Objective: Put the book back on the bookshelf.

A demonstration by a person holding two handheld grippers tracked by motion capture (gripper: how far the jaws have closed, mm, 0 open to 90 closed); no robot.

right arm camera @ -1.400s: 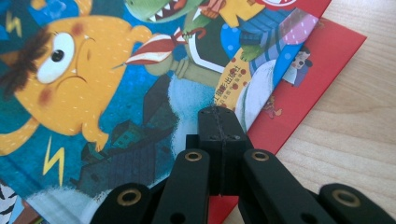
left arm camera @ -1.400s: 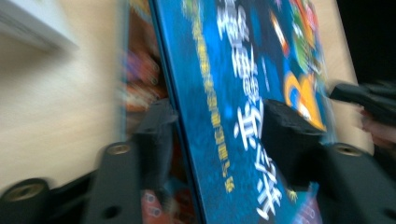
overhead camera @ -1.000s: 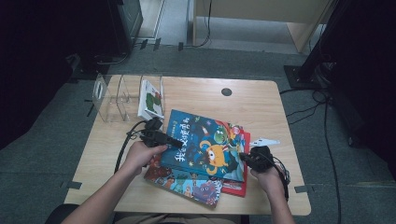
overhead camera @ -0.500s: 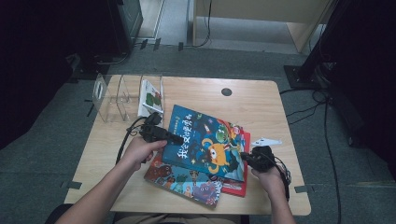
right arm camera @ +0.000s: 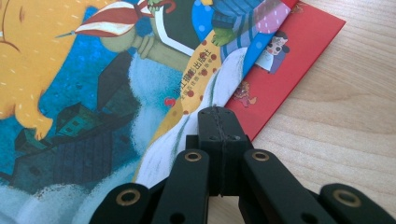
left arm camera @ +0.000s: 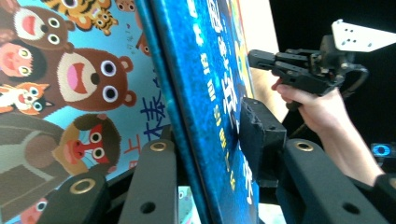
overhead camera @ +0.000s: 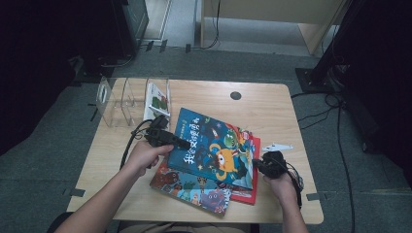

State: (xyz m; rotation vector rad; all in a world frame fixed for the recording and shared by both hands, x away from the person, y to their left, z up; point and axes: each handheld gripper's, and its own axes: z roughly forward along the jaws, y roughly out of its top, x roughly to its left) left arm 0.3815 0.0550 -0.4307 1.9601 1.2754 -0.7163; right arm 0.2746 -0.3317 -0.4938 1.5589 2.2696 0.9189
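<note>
Blue picture book [overhead camera: 214,148]: glossy cover, orange monster art, yellow lettering, top of a three-book stack mid-table, left edge tilted up. Under it a red book [overhead camera: 247,193] and an animal-cover book [overhead camera: 189,187]. Left gripper [overhead camera: 180,144] clamped on blue book's left edge, jaws just moving with the cover between them. Right gripper [overhead camera: 256,165] fully closed, tips at the blue book's right edge, nothing between the pads. Pale wood table [overhead camera: 272,111], one clear acrylic rack [overhead camera: 127,99] holding one upright book [overhead camera: 158,99]. Grey floor, dark surroundings, cables right. Count: four books, two grippers.
</note>
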